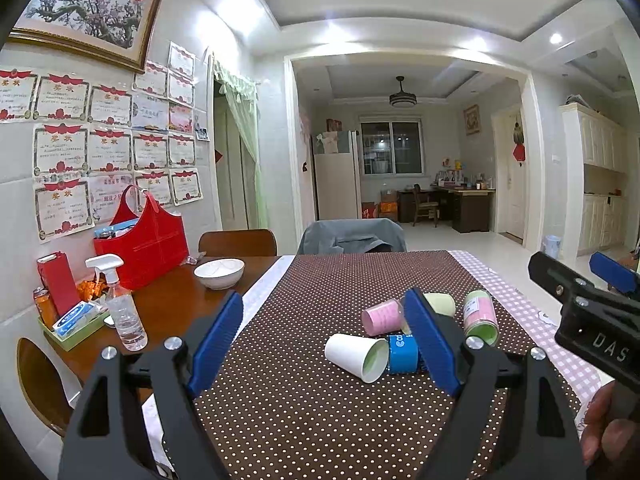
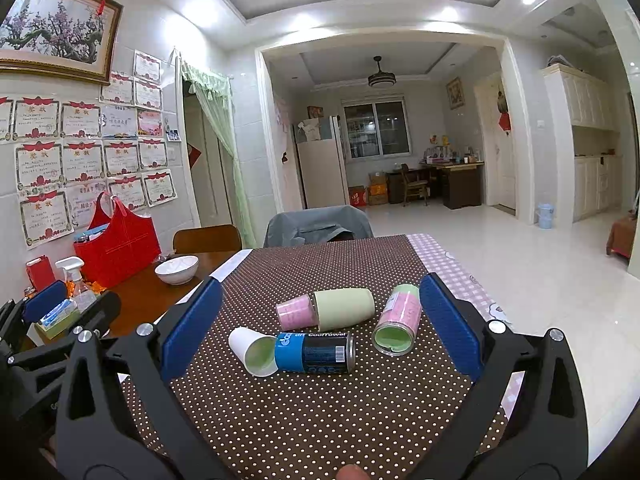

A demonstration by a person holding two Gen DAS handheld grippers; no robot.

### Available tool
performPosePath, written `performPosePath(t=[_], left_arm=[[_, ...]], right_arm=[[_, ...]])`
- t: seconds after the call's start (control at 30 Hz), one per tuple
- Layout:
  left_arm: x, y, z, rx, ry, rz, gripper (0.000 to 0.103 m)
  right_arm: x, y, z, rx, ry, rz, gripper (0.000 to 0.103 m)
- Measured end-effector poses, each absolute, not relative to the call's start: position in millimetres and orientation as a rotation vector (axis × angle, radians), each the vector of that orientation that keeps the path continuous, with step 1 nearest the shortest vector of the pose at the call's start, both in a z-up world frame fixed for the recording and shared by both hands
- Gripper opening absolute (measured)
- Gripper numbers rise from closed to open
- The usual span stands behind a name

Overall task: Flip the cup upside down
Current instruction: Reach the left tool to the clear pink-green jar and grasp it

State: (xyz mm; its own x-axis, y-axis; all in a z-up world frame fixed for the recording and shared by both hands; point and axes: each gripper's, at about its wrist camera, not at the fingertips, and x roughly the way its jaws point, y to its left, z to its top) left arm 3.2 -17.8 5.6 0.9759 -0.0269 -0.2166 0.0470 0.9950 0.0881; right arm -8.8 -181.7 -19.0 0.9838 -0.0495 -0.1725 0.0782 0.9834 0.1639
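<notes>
A white paper cup (image 1: 357, 357) (image 2: 251, 351) lies on its side on the brown dotted cloth (image 1: 304, 288) (image 2: 304, 412), mouth toward me. Beside it lie a blue can (image 2: 316, 353) (image 1: 402, 354), a pink cup (image 1: 382, 317) (image 2: 295, 312), a pale green cup (image 2: 345, 308) (image 1: 440, 304) and a pink-and-green tube (image 2: 398, 320) (image 1: 480, 312). My left gripper (image 1: 326, 340) is open and empty, above the cloth in front of the white cup. My right gripper (image 2: 320, 322) is open and empty, framing the group of cups.
A white bowl (image 1: 219, 273) (image 2: 177, 269), spray bottle (image 1: 120, 304), red bag (image 1: 144, 242) and tissue tray (image 1: 76, 324) stand on the wooden table at left. A chair with a grey jacket (image 1: 352, 236) stands at the far edge. A pink checked cloth (image 1: 520, 304) covers the right side.
</notes>
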Motion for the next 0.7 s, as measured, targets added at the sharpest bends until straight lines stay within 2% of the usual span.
performPosePath(t=[0.3,0.7], left_arm=[[30,-42,0,0.139,0.264,-0.066,0.081],[100,-116,-16,0.226,0.412,-0.221,0.081]], right_arm=[[17,-213,-34,0.210,0.240,-0.086,0.097],[62,-295,-66,0.271,0.384,-0.205,0.097]])
